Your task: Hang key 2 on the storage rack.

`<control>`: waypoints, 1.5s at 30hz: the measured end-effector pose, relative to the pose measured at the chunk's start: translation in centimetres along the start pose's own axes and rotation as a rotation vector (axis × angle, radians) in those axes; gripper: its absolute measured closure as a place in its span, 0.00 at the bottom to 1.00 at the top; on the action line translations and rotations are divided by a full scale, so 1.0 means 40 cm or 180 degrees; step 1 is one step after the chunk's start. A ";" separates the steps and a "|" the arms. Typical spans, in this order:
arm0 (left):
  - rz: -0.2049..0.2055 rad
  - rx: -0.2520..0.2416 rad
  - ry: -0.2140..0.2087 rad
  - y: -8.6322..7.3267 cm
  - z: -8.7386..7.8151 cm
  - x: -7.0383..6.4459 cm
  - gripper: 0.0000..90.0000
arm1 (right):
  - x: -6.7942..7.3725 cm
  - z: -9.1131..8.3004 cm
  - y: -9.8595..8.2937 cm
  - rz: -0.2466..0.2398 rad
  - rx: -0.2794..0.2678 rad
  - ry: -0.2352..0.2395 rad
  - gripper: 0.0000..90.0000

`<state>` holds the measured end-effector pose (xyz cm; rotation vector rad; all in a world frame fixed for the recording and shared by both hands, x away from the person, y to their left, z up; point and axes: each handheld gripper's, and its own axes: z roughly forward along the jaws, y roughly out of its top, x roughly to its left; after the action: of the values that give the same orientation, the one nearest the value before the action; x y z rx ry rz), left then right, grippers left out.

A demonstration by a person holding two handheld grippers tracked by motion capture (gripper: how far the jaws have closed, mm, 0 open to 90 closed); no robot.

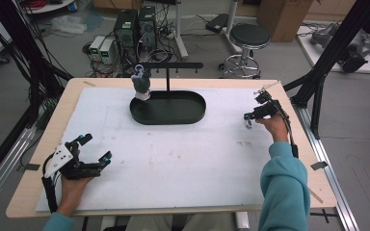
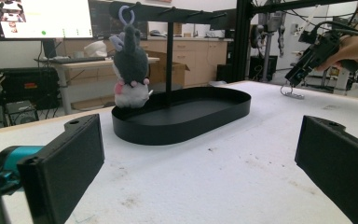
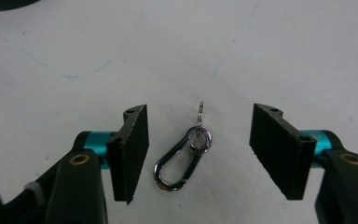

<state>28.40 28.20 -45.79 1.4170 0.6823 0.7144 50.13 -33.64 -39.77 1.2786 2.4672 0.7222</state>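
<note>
Between the right gripper's (image 3: 198, 154) spread jaws lies a metal clip (image 3: 182, 158), small, stiff, probably slippery. Pinching its long sides looks safest. Left gripper (image 1: 94, 150) rests released.

high: overhead, forward-down | gripper views: low, close | shared: tray (image 1: 173, 115)
</note>
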 end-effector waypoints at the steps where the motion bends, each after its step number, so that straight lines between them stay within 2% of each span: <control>1: 0.0003 0.0003 0.0000 0.000 0.000 0.000 0.02 | 0.001 0.001 0.000 0.0024 0.0022 0.0011 0.49; 4: 0.0001 0.0001 0.0000 0.000 0.000 0.000 0.02 | -0.002 0.005 -0.001 0.0005 0.0044 0.0009 0.57; 10: 0.0002 -0.0001 0.0002 0.000 0.000 0.000 0.02 | 0.001 0.013 0.000 0.0009 0.0117 -0.0021 0.64; 13: 0.0002 0.0000 0.0000 0.000 0.000 0.000 0.02 | 0.002 0.018 0.000 -0.0008 0.0150 -0.0041 0.72; 16: 0.0004 -0.0001 0.0001 0.000 0.000 0.000 0.02 | 0.003 0.022 0.000 -0.0030 0.0156 -0.0043 0.74; 18: 0.0006 0.0001 0.0001 0.000 0.000 0.000 0.02 | 0.006 0.023 0.001 -0.0029 0.0195 -0.0090 0.78; 20: 0.0007 0.0001 0.0002 0.000 0.000 0.000 0.02 | 0.007 0.024 0.001 -0.0086 0.0220 -0.0108 0.83; 30: 0.0006 -0.0001 0.0001 0.000 0.000 0.000 0.02 | 0.012 0.028 0.005 -0.0135 0.0244 -0.0080 0.96; 32: 0.0007 -0.0001 0.0000 0.000 0.000 0.000 0.02 | 0.014 0.027 0.006 -0.0156 0.0243 -0.0112 0.97; 45: 0.0006 -0.0002 0.0000 0.000 0.000 0.000 0.02 | 0.009 0.030 0.003 -0.0111 0.0282 -0.0083 0.98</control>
<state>28.40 28.21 -45.80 1.4172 0.6810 0.7160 50.54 -32.94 -40.71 1.2638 2.5197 0.5899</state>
